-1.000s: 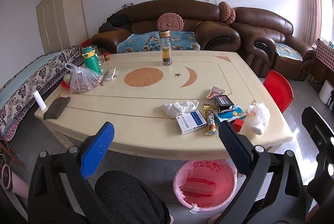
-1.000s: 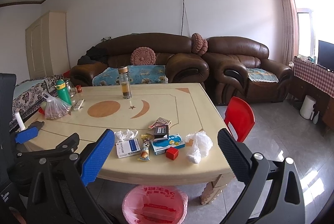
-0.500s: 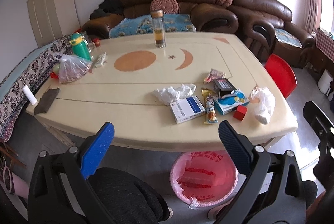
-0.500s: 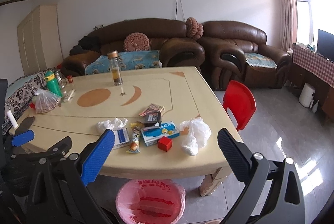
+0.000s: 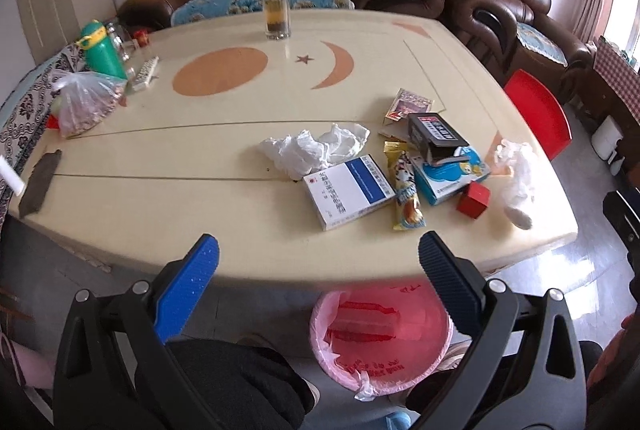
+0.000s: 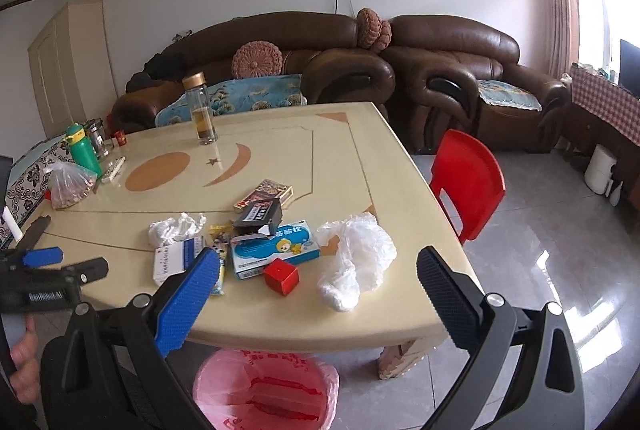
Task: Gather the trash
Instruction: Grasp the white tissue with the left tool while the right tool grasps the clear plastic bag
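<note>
Trash cluster, near edge of worktop [image 5: 168, 197], above pink-lined bin [image 5: 382, 342].
White-and-blue box [image 5: 349, 191], long axis slanting up-right, lies just ahead between the spread jaws of left hand-held gripper [image 5: 318, 260]; red cube [image 6: 281, 276] lies before right hand-held gripper [image 6: 318, 280], likewise released, empty.

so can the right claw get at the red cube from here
Probably yes. The right claw is open and empty above the table edge, and the red cube sits near that edge, apart from the blue box and the plastic bag, nothing on top.
</note>
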The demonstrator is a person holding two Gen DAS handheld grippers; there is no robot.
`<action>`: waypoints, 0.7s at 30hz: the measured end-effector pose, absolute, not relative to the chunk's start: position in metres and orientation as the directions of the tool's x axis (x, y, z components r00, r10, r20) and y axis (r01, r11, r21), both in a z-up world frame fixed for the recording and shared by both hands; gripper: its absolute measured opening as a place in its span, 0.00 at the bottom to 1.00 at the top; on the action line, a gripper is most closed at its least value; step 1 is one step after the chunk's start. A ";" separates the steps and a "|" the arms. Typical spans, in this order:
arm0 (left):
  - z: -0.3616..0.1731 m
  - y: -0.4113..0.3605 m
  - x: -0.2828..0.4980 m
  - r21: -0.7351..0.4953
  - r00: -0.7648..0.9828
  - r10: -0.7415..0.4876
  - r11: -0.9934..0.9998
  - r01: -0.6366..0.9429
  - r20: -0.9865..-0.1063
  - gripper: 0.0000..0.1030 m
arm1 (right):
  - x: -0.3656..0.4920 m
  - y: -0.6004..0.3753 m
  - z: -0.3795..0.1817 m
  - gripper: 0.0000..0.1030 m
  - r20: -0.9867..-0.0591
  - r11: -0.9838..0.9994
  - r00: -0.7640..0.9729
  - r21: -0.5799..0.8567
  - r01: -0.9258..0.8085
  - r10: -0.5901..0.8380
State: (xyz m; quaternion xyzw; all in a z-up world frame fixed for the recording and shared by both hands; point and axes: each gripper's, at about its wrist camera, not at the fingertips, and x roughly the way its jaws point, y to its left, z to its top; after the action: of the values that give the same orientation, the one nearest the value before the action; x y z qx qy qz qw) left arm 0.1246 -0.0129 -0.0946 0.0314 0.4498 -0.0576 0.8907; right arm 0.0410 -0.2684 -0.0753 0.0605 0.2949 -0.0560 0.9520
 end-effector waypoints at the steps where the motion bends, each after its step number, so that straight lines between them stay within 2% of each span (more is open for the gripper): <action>1: -0.098 -0.013 0.131 0.014 0.583 -0.066 0.991 0.131 -0.810 0.95 | 0.045 -0.269 -0.079 0.94 -0.572 0.986 0.816 0.072 0.148 -0.081; 5: -0.109 -0.013 0.158 0.044 0.568 -0.040 0.990 0.132 -0.822 0.95 | 0.070 -0.278 -0.101 0.94 -0.597 0.986 0.795 0.036 0.162 -0.108; 9: -0.122 -0.015 0.184 0.042 0.545 -0.035 0.991 0.129 -0.838 0.95 | 0.094 -0.298 -0.120 0.94 -0.624 0.981 0.781 0.135 0.139 -0.025; 14: -0.144 -0.021 0.217 0.059 0.501 -0.015 0.990 0.132 -0.866 0.95 | 0.124 -0.304 -0.138 0.94 -0.640 0.987 0.766 0.076 0.140 -0.060; 21: -0.169 -0.031 0.254 0.095 0.480 0.011 0.984 0.150 -0.877 0.95 | 0.150 -0.314 -0.169 0.94 -0.677 0.988 0.734 0.074 0.138 -0.052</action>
State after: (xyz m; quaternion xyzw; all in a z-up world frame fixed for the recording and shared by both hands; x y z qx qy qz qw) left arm 0.2536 -0.0307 -0.1687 0.0791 0.5085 -0.0403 0.8564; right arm 0.1497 -0.3138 -0.1688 0.0596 0.3611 -0.0511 0.9292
